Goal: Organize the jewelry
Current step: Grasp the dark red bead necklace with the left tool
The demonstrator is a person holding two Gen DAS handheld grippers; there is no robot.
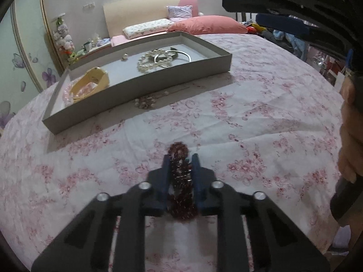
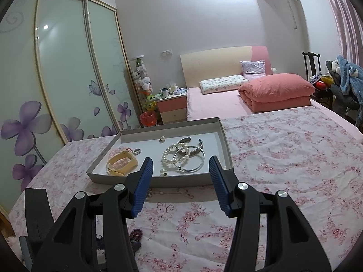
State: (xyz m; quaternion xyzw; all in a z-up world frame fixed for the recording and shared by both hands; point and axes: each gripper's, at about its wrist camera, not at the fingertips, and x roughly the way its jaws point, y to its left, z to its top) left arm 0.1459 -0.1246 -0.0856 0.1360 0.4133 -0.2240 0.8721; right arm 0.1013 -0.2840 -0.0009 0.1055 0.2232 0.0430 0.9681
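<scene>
Left gripper point(image 1: 180, 158) clamped on a dark red bead bracelet point(image 1: 180, 181), blue pads pressed against its two sides, tips down at the floral bedspread point(image 1: 261, 117). Bracelet squeezed into a long narrow loop, long axis running along the fingers, far end poking out past the tips toward the tray, near end bunched back between the finger bases. Further back and to the left, a shallow grey tray point(image 1: 140, 88) lying on the bedspread, long axis slanting from near left to far right. Inside it, left to right: a pink bead bracelet point(image 1: 68, 95) under a cream band point(image 1: 93, 82), a small earring point(image 1: 124, 56) apart near the far wall, a pearl bracelet point(image 1: 152, 61) overlapping silver bangles point(image 1: 179, 55). Just in front of the tray's near wall, a small pearl piece point(image 1: 145, 102) loose on the cloth. At the right edge, a hand point(image 1: 350, 131) on the other tool.

Right gripper point(image 2: 180, 173) held above the bedspread with jaws apart and nothing between them, pointing toward the tray's near wall.
</scene>
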